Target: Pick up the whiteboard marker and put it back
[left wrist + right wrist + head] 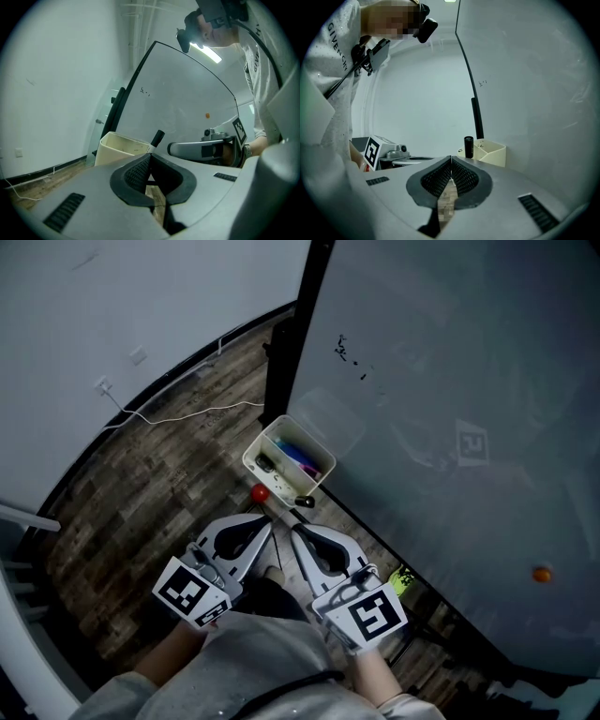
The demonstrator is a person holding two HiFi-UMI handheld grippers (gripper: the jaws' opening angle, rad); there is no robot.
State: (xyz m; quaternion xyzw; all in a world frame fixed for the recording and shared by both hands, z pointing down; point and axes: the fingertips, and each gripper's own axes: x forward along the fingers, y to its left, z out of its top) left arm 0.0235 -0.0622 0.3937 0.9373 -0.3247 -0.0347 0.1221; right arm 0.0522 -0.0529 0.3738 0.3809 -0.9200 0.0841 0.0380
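A cream marker box hangs on the lower edge of the whiteboard. Several markers lie in it, and one black-capped whiteboard marker sticks out at its near corner. In the left gripper view that marker rises beside the box; in the right gripper view the marker stands in front of the box. My left gripper and right gripper sit side by side just below the box, apart from it. Both are shut and hold nothing.
A red round object lies beside the box. An orange dot sits on the board, and a green item is near its base. A white cable runs over the wooden floor to a wall outlet.
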